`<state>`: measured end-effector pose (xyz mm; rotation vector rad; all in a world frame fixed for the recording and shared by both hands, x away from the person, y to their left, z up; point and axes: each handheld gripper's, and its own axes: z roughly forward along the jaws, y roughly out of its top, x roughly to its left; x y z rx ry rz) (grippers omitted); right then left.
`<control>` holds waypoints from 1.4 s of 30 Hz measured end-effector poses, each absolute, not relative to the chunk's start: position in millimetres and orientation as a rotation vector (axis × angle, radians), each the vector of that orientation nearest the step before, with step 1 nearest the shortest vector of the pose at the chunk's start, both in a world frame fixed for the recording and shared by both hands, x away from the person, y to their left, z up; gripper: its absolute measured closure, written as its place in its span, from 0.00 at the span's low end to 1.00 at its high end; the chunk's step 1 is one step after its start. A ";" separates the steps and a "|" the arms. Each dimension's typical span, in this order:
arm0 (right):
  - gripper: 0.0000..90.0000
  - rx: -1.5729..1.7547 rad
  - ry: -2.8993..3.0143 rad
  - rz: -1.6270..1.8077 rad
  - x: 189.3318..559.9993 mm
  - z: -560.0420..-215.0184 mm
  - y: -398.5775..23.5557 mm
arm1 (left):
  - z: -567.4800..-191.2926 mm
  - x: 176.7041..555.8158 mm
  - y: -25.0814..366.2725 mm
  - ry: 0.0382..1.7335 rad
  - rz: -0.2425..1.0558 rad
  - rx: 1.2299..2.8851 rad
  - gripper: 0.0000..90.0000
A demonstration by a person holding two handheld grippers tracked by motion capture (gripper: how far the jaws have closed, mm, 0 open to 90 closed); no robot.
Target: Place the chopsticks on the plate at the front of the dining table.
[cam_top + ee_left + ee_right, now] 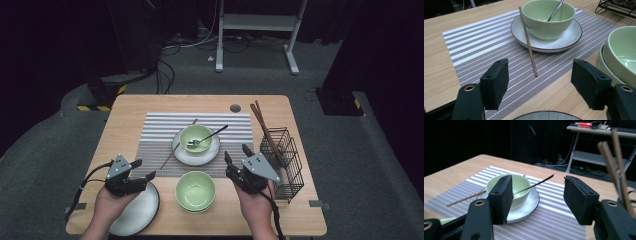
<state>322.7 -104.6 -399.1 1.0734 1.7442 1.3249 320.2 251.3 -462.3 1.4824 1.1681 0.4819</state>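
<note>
A green bowl (196,136) (549,17) (521,182) holding a metal spoon (210,136) (555,11) (539,183) sits on a white plate (196,156) (569,35) on the striped placemat (160,130). A single chopstick (170,155) (527,41) (465,198) leans on the plate's left rim. My left gripper (143,168) (539,80) hovers open over a dark plate (142,210) (546,115) at the front left. My right gripper (237,152) (537,197) stands open just right of the white plate. Neither holds anything.
A second green bowl (195,190) (621,55) sits at the table's front, between my hands. A black wire basket (287,160) (616,6) holding chopsticks (262,125) (614,157) stands at the right edge, close to my right gripper. A white frame stands on the floor beyond the table.
</note>
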 end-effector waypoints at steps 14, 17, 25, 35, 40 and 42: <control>0.44 1.064 1.694 1.298 331.3 -369.4 -118.1 | -463.9 319.4 252.4 1.172 0.478 1.469 0.34; 0.44 1.066 1.686 1.293 334.3 -366.0 -119.7 | -463.8 319.0 252.5 1.173 0.482 1.471 0.34; 0.44 1.092 1.667 1.284 343.7 -360.9 -126.0 | -463.6 319.2 253.1 1.174 0.483 1.456 0.34; 0.45 1.102 1.643 1.259 355.1 -343.8 -140.1 | -463.1 319.2 254.1 1.176 0.476 1.447 0.34; 0.45 1.111 1.633 1.246 362.1 -341.1 -144.9 | -464.3 319.0 253.2 1.176 0.473 1.455 0.34; 0.46 1.116 1.630 1.244 363.5 -341.3 -145.7 | -464.7 318.6 253.3 1.173 0.470 1.463 0.34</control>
